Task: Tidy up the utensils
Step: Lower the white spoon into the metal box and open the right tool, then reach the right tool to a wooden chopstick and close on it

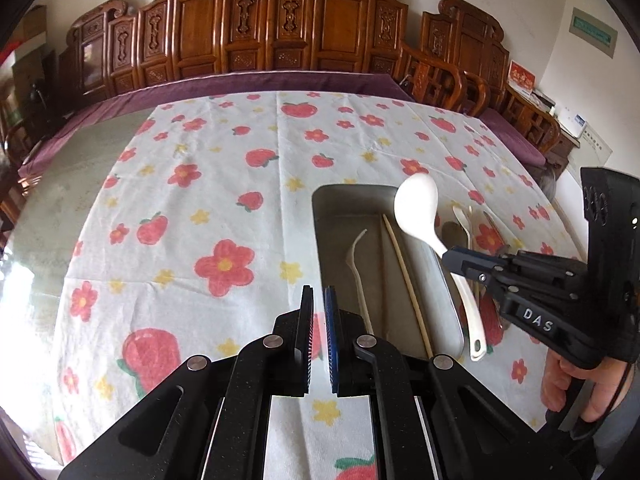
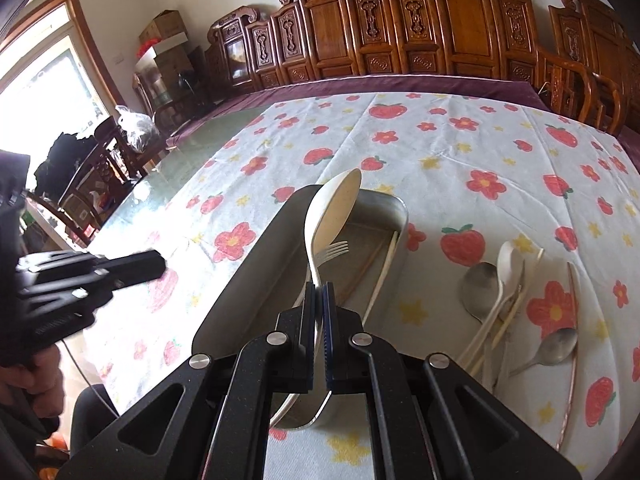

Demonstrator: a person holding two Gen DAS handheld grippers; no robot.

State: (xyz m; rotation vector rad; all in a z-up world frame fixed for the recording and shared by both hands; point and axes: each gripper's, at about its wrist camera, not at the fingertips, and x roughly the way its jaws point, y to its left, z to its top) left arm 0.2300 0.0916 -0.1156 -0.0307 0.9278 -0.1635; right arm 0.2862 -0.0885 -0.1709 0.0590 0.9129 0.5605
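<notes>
My right gripper is shut on the handle of a white spoon and holds it above the metal tray. From the left wrist view the same right gripper holds the white spoon over the tray. In the tray lie a white fork and a chopstick. My left gripper is shut and empty, low over the cloth just left of the tray. It also shows in the right wrist view.
A pile of utensils lies on the cloth right of the tray: metal spoons, a white spoon and chopsticks. The flowered tablecloth covers a glass table. Carved wooden chairs line the far side.
</notes>
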